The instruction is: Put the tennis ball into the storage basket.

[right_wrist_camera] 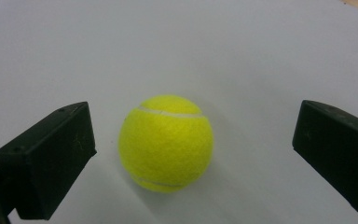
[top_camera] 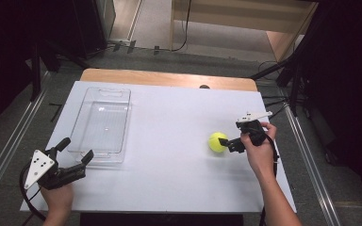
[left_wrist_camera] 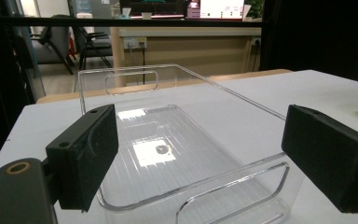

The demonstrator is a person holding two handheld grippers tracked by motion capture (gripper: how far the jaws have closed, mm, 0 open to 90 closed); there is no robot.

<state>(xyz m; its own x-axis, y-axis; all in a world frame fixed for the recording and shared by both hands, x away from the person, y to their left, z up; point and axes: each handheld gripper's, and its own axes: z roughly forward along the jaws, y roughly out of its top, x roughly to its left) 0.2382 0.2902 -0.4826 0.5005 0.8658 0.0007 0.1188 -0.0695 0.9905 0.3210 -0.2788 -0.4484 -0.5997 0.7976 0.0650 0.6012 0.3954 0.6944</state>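
Yellow tennis ball (right_wrist_camera: 166, 143) with white seams, clear ribbed bin (top_camera: 101, 123), white table (top_camera: 179, 165)

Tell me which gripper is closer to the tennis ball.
The right gripper. It sits open right at the tennis ball, jaws not yet touching it. The left gripper is far across the table, open at the near end of the clear bin.

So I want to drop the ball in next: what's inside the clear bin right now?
Nothing lies inside the clear plastic bin: its ribbed floor shows bare apart from light glare. The tennis ball sits on the table, between the right gripper's open jaws.
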